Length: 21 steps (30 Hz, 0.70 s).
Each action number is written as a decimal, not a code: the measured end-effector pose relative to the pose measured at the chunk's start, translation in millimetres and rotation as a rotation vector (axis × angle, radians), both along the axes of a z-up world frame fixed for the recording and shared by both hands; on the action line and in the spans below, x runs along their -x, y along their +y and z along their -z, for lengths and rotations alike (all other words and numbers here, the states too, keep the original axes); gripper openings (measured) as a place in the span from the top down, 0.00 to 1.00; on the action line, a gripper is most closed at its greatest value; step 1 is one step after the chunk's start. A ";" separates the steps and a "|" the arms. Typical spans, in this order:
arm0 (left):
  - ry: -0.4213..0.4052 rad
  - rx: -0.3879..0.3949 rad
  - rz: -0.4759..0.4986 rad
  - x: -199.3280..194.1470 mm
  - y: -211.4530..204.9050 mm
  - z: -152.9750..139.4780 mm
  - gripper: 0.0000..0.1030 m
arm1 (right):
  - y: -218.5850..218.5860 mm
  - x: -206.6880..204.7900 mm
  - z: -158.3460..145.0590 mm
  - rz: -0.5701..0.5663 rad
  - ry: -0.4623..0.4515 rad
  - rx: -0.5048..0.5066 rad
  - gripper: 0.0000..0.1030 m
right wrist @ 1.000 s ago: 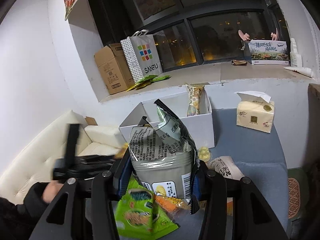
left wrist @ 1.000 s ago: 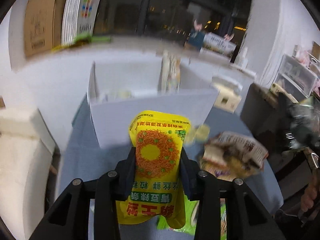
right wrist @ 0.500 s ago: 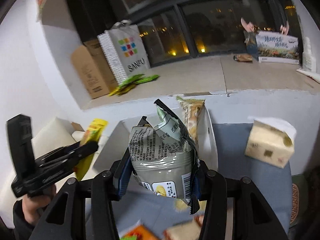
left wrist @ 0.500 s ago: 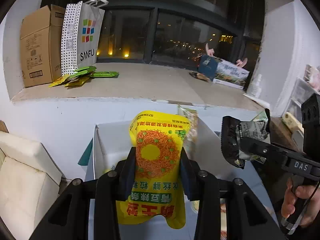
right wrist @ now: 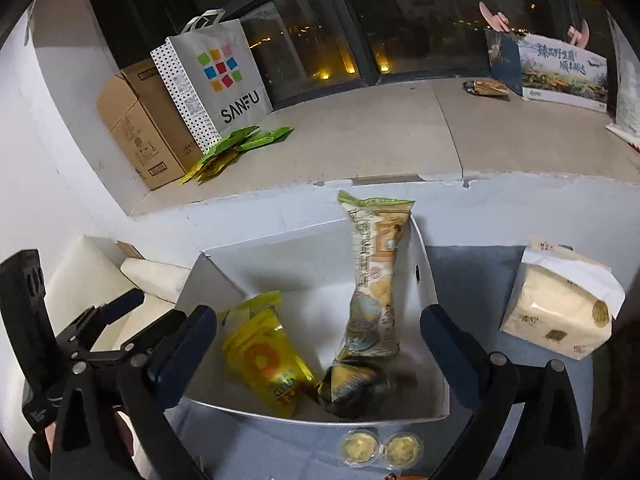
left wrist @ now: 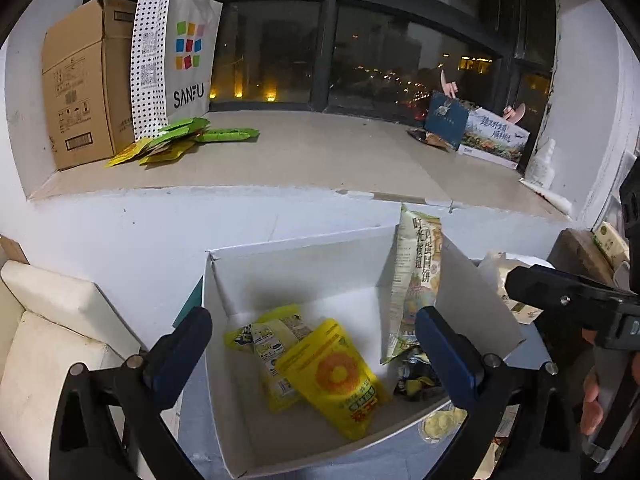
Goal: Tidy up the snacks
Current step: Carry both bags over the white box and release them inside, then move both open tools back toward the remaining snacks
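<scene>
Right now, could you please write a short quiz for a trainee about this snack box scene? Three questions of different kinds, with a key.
1. True or false: the yellow snack bag lies inside the white box.
2. Which item stands upright against the right wall of the box?
A. the tall biscuit pack
B. the tissue pack
C. the two small round cups
3. Fill in: the left gripper and the right gripper both hold ____.

Key:
1. True.
2. A. The tissue pack sits on the table to the right of the box; the cups lie in front of it.
3. Nothing; both sets of jaws are opening, with no item between them.
</scene>
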<state>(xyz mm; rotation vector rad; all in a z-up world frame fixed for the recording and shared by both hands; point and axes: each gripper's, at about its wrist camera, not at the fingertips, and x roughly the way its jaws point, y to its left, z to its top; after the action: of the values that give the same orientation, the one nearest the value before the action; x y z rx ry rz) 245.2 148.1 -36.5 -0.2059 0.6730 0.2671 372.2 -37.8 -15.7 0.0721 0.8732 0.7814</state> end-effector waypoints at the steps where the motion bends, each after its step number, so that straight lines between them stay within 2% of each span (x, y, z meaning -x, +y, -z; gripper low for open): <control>1: -0.002 0.000 0.000 2.1 0.2 -1.0 0.00 | 1.2 1.2 -0.9 -0.001 -0.005 0.005 0.00; 4: -0.026 0.004 0.020 14.3 -2.9 -8.7 0.00 | 0.2 8.4 -6.1 0.001 -0.051 0.018 0.00; 8: -0.069 -0.062 0.047 44.2 -15.6 -23.9 0.00 | -7.4 26.9 -15.7 -0.017 -0.086 0.009 0.00; 10: -0.092 -0.063 0.070 65.1 -22.8 -29.9 0.00 | -14.1 40.1 -20.9 -0.032 -0.097 -0.002 0.00; 14: -0.158 -0.031 0.069 111.2 -38.4 -35.5 0.00 | -40.6 81.0 -33.8 -0.041 -0.162 -0.017 0.00; 16: -0.192 -0.021 0.121 140.5 -56.6 -34.6 0.00 | -55.9 104.0 -36.8 -0.034 -0.182 -0.012 0.00; 21: -0.212 -0.040 0.174 197.6 -87.4 -27.8 0.00 | -98.7 168.2 -40.4 -0.067 -0.267 -0.070 0.00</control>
<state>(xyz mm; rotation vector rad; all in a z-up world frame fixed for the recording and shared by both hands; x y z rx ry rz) 47.6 60.7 -8.7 -0.1344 0.4715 0.0900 204.0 -136.4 24.7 -0.0006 0.5976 0.8620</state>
